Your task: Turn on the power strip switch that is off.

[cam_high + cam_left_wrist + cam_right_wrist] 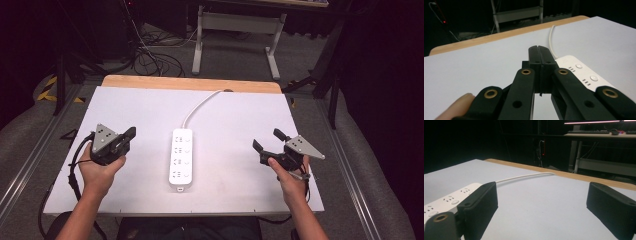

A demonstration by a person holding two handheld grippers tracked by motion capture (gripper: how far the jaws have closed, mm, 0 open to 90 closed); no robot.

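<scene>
From the high view, a white power strip (181, 158) lies lengthwise at the middle of the white table (235, 120), its white cord (199, 106) curving away to the far wooden edge (190, 83). The left gripper (131, 134) sits well to the strip's left, held in the person's left hand (100, 170), jaws pressed together and gripping nothing. The right gripper (268, 139) is well to the strip's right in the right hand (290, 176), jaws spread wide and empty. Bare tabletop lies between each gripper and the strip — nothing stands in the way. Beyond the far edge, a white metal desk frame (235, 30) and loose cables (150, 57) rest on grey carpet; metal rails run along both table sides.

In the left gripper view, the two matte black jaws meet flush along a thin seam, brass-ringed pivots on the linkage arms below. The power strip (581, 71), smooth glossy plastic with round buttons, lies just beyond and to the right, its cord (552, 40) running toward the wooden edge (506, 35). A fingertip (456, 105) shows at lower left.

In the right gripper view, the blocky ribbed jaws stand far apart with open white table (544, 202) between them. The power strip (446, 200) lies behind the left jaw, the cord (524, 177) arcing toward the far wooden edge (574, 175) — a dark room beyond.
</scene>
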